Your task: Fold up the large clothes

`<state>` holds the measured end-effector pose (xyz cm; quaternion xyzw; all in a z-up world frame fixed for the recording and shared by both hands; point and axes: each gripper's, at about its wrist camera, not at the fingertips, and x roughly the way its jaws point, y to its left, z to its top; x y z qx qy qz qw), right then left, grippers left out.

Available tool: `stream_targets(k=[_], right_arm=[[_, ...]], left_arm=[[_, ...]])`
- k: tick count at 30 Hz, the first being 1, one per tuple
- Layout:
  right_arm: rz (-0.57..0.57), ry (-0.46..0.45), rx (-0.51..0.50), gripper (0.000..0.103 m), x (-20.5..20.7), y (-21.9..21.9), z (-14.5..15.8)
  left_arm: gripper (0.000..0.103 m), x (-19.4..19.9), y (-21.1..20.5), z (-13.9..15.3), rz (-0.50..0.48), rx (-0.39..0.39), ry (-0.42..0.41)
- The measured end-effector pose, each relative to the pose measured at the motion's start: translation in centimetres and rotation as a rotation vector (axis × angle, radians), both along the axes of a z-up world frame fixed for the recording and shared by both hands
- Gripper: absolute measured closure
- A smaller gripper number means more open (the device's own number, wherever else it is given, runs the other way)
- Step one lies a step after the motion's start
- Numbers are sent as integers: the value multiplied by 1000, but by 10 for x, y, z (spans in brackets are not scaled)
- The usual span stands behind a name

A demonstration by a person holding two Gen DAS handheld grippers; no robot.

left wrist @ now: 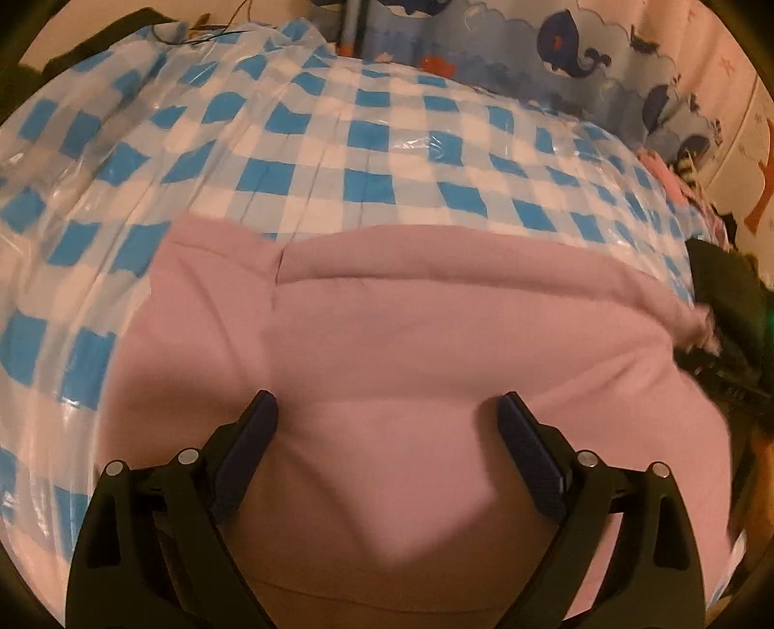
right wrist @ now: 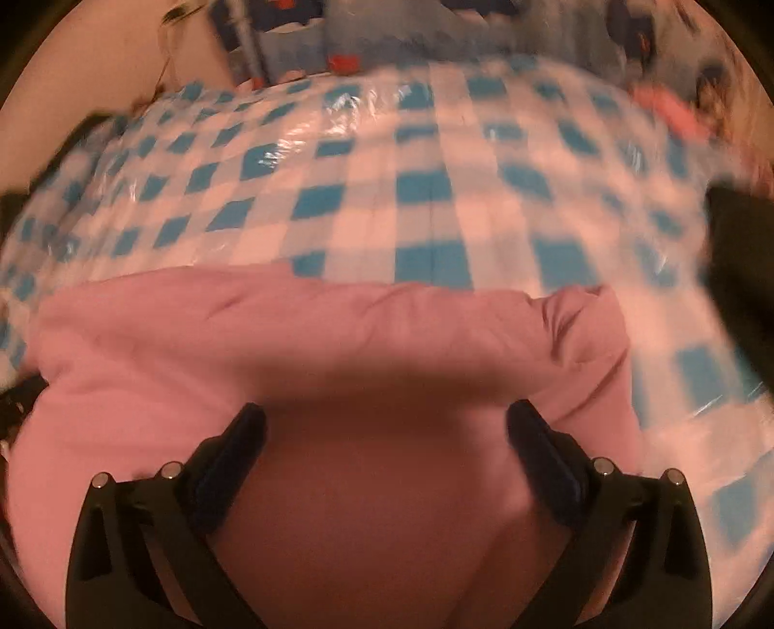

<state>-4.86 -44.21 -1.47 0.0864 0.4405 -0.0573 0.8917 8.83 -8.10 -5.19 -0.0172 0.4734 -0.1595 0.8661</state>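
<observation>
A large pink garment [left wrist: 387, 309] lies spread on a blue-and-white checked plastic cover [left wrist: 309, 145]. In the left wrist view my left gripper [left wrist: 387, 406] hovers over the pink cloth with its jaws wide apart and nothing pinched between them. In the right wrist view the same pink garment [right wrist: 290, 329] shows a rumpled fold near its right corner. My right gripper [right wrist: 387, 416] stands open above it, its pads clear of the cloth. That view is blurred.
The checked cover [right wrist: 435, 193] stretches away to a wall cloth printed with dark blue whales [left wrist: 571, 43]. A dark object [left wrist: 725, 300] sits at the right edge of the cover, and another dark shape [right wrist: 735, 251] shows at the right of the right wrist view.
</observation>
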Motion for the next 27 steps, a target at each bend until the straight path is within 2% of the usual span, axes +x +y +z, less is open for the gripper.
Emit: stream_targets(k=[2, 5, 8, 10, 13, 14, 16, 17, 19, 22, 24, 27], right_arm=[[-1, 21, -26, 7, 3, 3, -3], [-1, 51, -26, 7, 1, 2, 7], [-19, -36, 12, 7, -36, -4, 38], [-32, -83, 8, 7, -63, -9, 52], [-72, -82, 24, 7, -83, -23, 41], [-101, -53, 39, 7, -84, -33, 23], [-127, -57, 136, 7, -86, -51, -5], [-140, -74, 161, 7, -87, -56, -13], [-142, -73, 139, 7, -86, -52, -12], [-145, -64, 131, 7, -96, -51, 5], [-136, -136, 126, 7, -122, -48, 26], [-126, -178, 82, 7, -151, -42, 36]], left_arm=[[14, 0, -6, -5, -4, 39, -3], [14, 1, -2, 0, -3, 35, 30], [14, -19, 10, 27, 12, -23, -6], [14, -38, 12, 40, -14, -15, -50], [14, -42, 15, 25, -16, 7, -24], [14, -40, 17, 18, -11, -5, -8], [14, -41, 19, 7, 2, -29, -23], [13, -42, 16, 5, 5, -14, -36], [13, -45, 9, 1, 4, 41, -54], [13, -51, 13, 13, 21, 44, -48], [13, -66, 20, 29, 29, 20, -76], [13, -87, 24, 40, 18, 43, -124]])
